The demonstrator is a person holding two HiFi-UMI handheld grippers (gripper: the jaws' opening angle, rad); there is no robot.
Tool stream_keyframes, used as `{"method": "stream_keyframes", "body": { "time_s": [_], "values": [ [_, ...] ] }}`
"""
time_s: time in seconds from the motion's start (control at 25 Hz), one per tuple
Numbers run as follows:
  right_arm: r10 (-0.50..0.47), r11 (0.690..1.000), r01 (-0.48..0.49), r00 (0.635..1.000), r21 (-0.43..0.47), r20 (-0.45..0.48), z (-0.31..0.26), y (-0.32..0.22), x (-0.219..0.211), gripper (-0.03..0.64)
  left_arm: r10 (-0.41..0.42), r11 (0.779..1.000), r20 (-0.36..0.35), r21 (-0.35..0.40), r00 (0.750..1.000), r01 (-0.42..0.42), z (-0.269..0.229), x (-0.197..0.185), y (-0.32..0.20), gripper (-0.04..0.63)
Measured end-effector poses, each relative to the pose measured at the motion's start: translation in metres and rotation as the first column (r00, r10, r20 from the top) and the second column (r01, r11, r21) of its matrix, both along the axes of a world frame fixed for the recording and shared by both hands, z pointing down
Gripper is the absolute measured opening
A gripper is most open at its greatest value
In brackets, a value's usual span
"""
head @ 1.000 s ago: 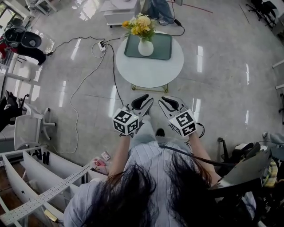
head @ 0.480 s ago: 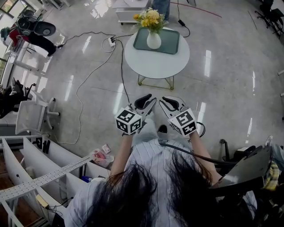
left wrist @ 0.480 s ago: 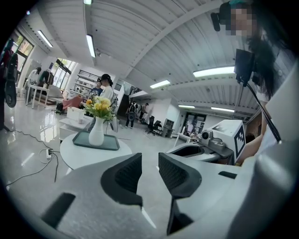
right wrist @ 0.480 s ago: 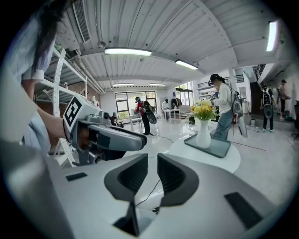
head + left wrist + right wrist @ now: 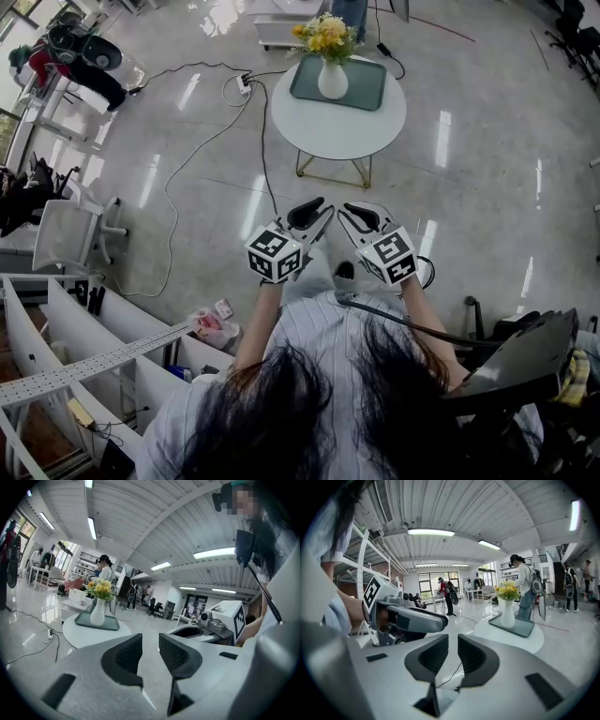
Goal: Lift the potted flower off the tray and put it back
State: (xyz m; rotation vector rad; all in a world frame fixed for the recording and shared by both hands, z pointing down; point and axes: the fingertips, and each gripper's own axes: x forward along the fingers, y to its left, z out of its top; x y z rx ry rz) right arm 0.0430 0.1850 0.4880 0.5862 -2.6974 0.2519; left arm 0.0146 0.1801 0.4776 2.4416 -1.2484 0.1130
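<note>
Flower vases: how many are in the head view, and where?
1. The white vase of yellow flowers stands on the green tray, which lies on the far part of the round white table. Others could be hidden at the room's cluttered edges.

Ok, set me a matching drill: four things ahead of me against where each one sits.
1 white vase of yellow flowers
2 dark green rectangular tray
3 round white table
4 black cable

A snaking across the floor
B flat on the table top
C upright on the tray
D raised on thin gold legs

Pairs: 1-C, 2-B, 3-D, 4-A
</note>
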Motion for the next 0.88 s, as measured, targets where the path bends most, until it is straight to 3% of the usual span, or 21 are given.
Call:
{"method": "stream_keyframes", "body": {
  "time_s": [0.88],
  "values": [
    [-0.011,0.999,0.011,1.000,0.039,-0.020,-0.0027,-0.0034,-0.0042,0.078,0.018,0.999,0.012,0.037,1.000,-0.019,-0.0084,0.0042,-0.0055,0.124]
  ]
}}
